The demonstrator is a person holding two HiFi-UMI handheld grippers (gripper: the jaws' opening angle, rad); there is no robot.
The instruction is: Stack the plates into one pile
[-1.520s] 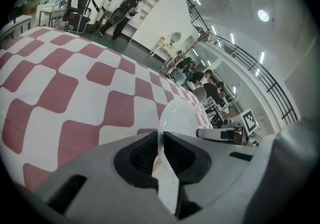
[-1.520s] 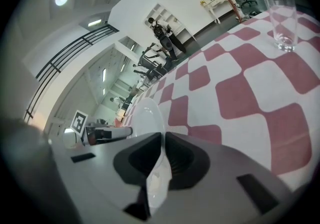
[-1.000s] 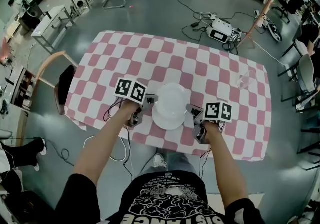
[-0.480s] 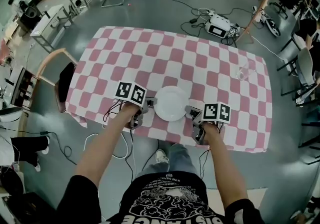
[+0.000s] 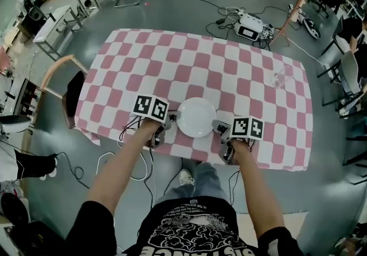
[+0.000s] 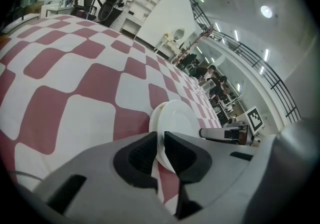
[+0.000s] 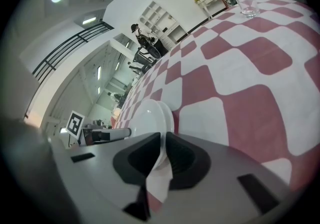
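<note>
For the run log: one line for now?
left gripper: clamps top plate rim, jaws just opening | right gripper: same | top plate: on lower plate

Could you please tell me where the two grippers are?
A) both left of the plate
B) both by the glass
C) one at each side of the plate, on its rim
C: the left gripper and right gripper flank the plate, each with its jaws closed on the rim.

A table (image 5: 229, 71) in a pink-and-white checked cloth — two things on it
It fills the middle of the head view; a stack of white plates (image 5: 196, 117) sits low centre, near its bottom edge, and a clear glass (image 5: 280, 79) stands upright well apart — toward the right edge.
</note>
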